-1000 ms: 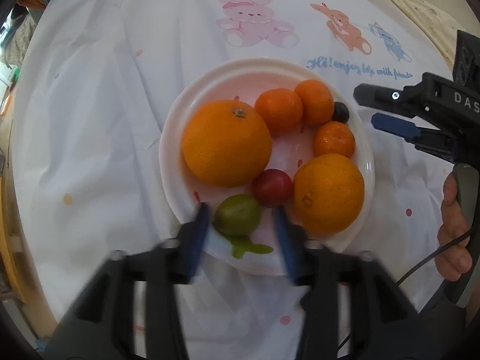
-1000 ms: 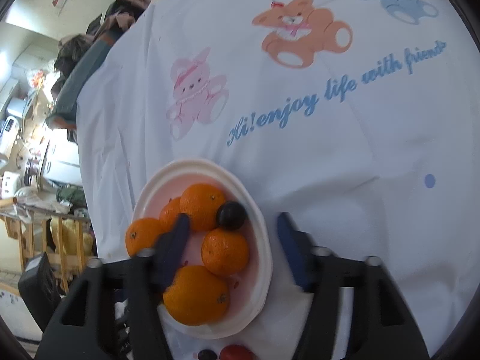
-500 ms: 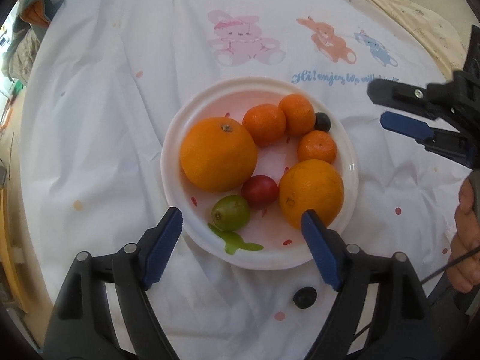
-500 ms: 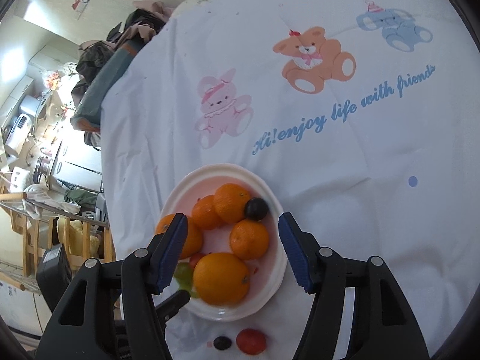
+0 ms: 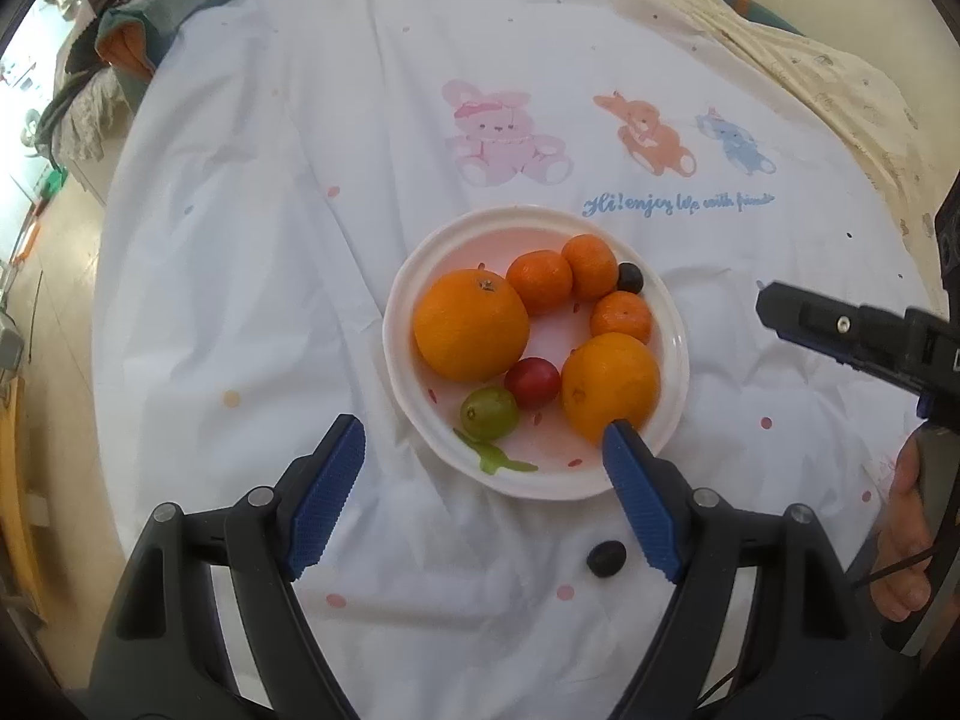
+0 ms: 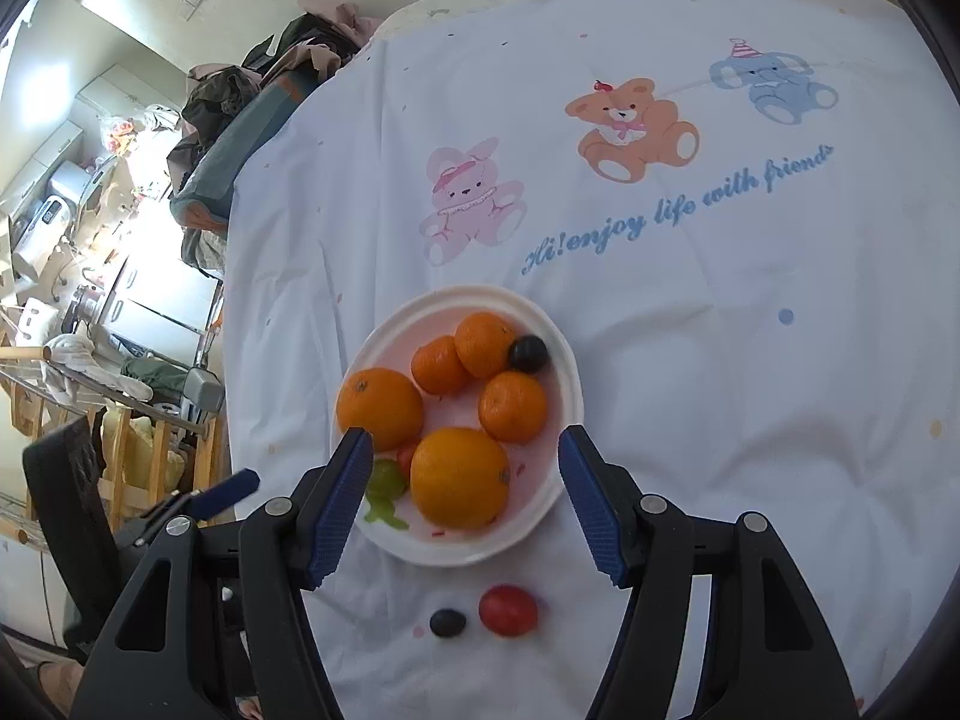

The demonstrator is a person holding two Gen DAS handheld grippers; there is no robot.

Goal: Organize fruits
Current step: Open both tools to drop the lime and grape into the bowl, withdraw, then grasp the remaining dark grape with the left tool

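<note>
A white plate [image 5: 528, 219] on the cartoon-print cloth holds two big oranges [image 5: 471, 324], three tangerines [image 5: 540, 279], a dark grape [image 5: 630, 277], a red grape [image 5: 533, 381] and a green grape [image 5: 489, 413]. My left gripper [image 5: 480, 426] hangs open above the plate's near edge, holding nothing. One dark grape [image 5: 606, 558] lies on the cloth near its right finger. In the right wrist view my right gripper [image 6: 465, 433] is open over the plate [image 6: 456, 294], nothing between its fingers. A red fruit [image 6: 507, 609] and a dark grape [image 6: 447, 623] lie on the cloth just below.
A heap of clothes [image 5: 120, 30] lies at the cloth's far left edge, with room clutter [image 6: 90, 240] beyond. A cream quilt [image 5: 810, 60] shows at the far right. A hand [image 5: 900, 540] holds the right gripper's handle [image 5: 840, 330].
My left gripper has opened off the green grape, left it on the plate, and risen. The right gripper has also lifted and drawn back, so the loose fruits on the cloth now show.
</note>
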